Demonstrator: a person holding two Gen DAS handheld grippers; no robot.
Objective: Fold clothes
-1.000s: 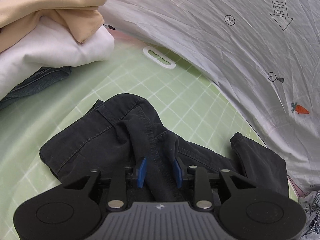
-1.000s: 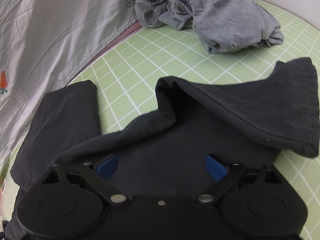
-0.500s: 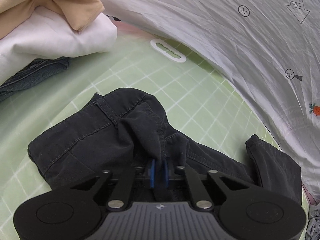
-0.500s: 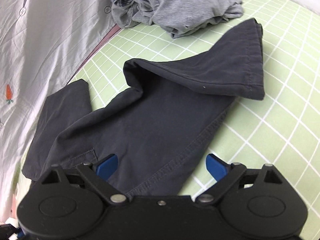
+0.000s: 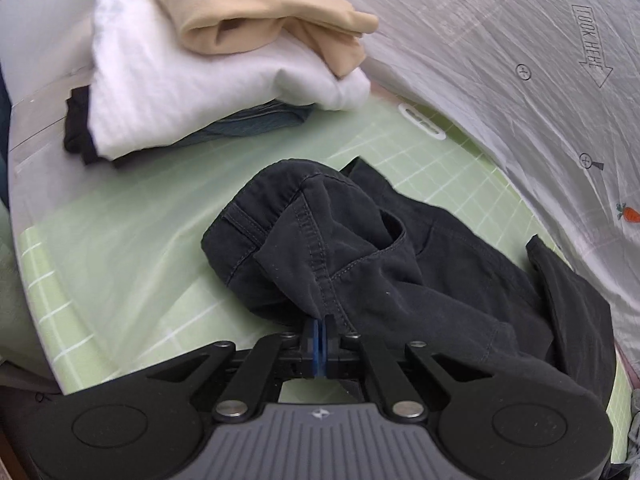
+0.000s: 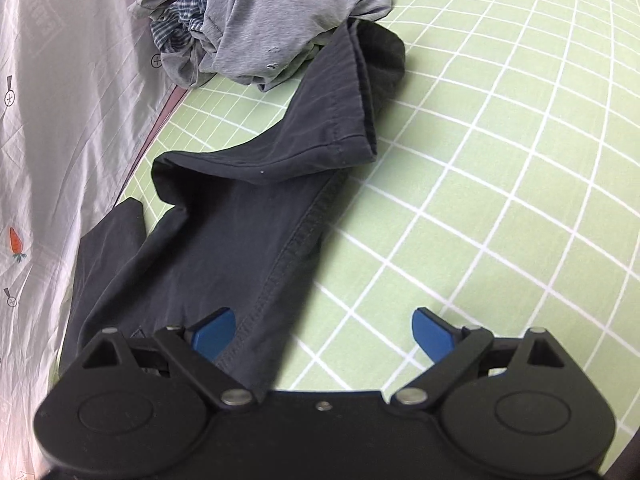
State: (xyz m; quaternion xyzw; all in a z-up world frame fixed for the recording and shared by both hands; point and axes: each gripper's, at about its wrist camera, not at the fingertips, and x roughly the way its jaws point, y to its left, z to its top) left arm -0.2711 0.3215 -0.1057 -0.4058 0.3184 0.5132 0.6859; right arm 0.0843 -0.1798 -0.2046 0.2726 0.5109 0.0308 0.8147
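A pair of black trousers (image 5: pixel 420 268) lies on the green grid mat (image 5: pixel 120 248). My left gripper (image 5: pixel 322 326) is shut on a seam fold near the waistband and holds it bunched up above the mat. In the right wrist view the trouser leg (image 6: pixel 240 232) stretches away across the mat (image 6: pixel 500 160), with its hem end folded back over itself. My right gripper (image 6: pixel 324 328) is open and empty, its left finger over the leg's edge seam and its right finger over bare mat.
A stack of folded clothes, tan (image 5: pixel 256 12) on white (image 5: pixel 192 80) on dark items, sits at the mat's far left. A heap of grey and checked clothes (image 6: pixel 256 24) lies at the far end. A white printed sheet (image 5: pixel 520 60) borders the mat.
My left gripper closed on the trouser fold and pulled it up and back. My right gripper stayed open and drew back along the leg, which now lies straighter.
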